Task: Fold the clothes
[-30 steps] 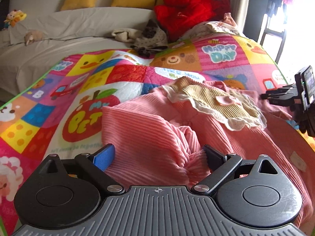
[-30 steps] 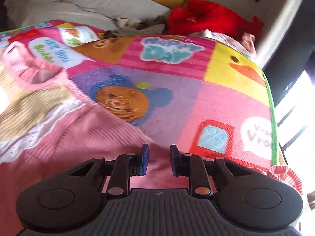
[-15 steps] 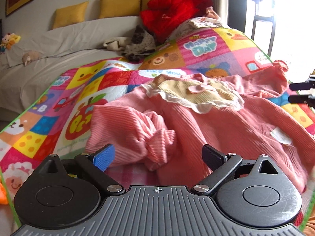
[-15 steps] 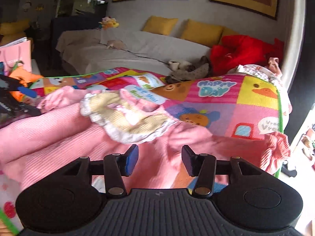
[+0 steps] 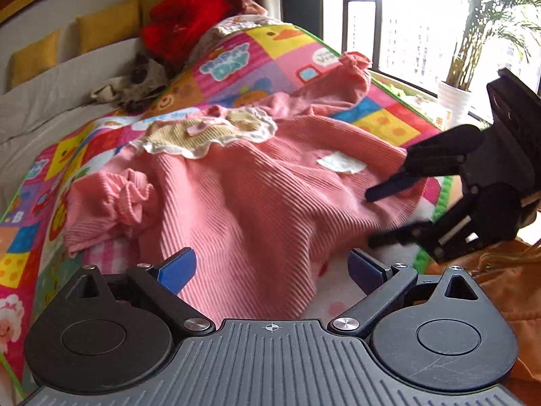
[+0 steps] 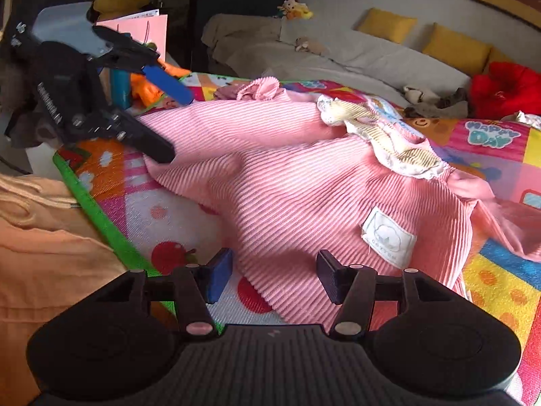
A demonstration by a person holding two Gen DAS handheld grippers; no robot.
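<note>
A pink ribbed child's top with a cream frilled collar lies spread on a bright patchwork quilt. It also shows in the right wrist view, with a white label near its hem. My left gripper is open and empty, its jaws on either side of the bottom hem. My right gripper is open and empty over the hem's other corner; it shows in the left wrist view. One sleeve lies bunched at the left, the other sleeve lies stretched out.
An orange garment lies off the quilt's green edge. A red jacket, grey clothes and yellow cushions lie at the back. A window and a plant stand at the right.
Both grippers have let go of the sleeves, opened wide and pulled back to the bottom hem. The top now lies spread out in front of them.
</note>
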